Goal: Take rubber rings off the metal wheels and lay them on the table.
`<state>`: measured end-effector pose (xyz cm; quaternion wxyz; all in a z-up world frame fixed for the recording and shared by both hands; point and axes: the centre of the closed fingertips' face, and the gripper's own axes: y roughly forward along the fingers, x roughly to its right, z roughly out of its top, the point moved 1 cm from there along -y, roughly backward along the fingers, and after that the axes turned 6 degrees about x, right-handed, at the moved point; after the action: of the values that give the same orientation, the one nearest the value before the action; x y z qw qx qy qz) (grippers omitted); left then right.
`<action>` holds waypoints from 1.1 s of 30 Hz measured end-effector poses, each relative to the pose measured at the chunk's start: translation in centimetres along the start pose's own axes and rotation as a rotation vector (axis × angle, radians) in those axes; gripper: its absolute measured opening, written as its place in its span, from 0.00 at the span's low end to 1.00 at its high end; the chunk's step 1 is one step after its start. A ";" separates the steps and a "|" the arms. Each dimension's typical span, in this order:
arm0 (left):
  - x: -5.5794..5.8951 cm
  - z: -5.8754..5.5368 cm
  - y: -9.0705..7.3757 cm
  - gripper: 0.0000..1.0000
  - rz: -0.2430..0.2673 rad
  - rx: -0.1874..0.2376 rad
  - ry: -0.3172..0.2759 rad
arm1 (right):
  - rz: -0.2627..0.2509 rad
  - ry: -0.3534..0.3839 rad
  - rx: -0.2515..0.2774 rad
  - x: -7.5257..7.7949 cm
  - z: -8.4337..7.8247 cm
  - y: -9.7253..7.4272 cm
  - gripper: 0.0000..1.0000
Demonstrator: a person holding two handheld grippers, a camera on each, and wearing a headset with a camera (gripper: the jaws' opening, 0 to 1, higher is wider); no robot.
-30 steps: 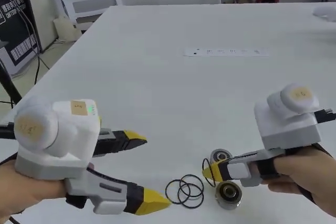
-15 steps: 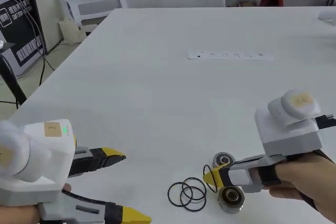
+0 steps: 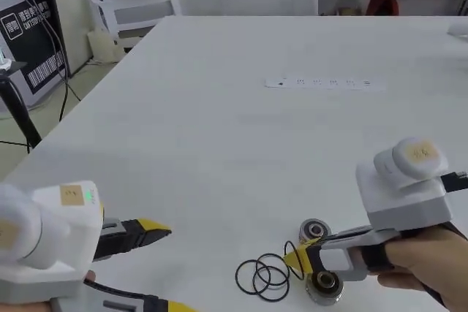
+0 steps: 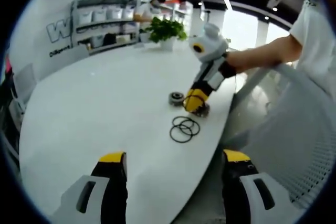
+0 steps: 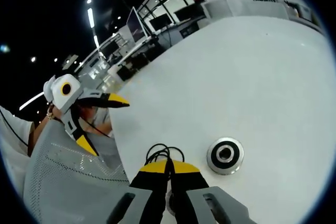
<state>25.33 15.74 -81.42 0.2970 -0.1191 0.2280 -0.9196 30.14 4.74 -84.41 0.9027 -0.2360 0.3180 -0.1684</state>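
The right gripper (image 3: 295, 257) pinches its jaws shut on a ring (image 3: 292, 243) beside the near wheel (image 3: 324, 285), likely to lay it by the loose rings (image 3: 265, 275) on the surface (image 3: 219, 144), while the left gripper (image 3: 165, 267) hangs aside, jaws wide.

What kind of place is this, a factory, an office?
Most likely an open-plan office or lab workspace rather than a factory: a large white table, shelves of white bins along a wall, a potted plant, and desks with monitors.
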 end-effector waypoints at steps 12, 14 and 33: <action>0.1 0.0 0.1 0.76 0.002 0.003 -0.009 | 0.001 -0.025 -0.002 -0.2 0.0 0.2 0.02; 0.1 0.0 0.0 0.76 0.003 0.005 -0.009 | 0.001 -0.030 -0.004 -0.3 0.0 0.2 0.03; 0.2 0.0 -0.1 0.75 0.010 0.004 -0.007 | -0.016 -0.040 0.016 0.0 0.7 -0.4 0.05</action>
<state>25.13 15.75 -81.35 0.3028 -0.1205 0.2257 -0.9181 30.52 4.62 -83.72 0.9092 -0.2348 0.2967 -0.1736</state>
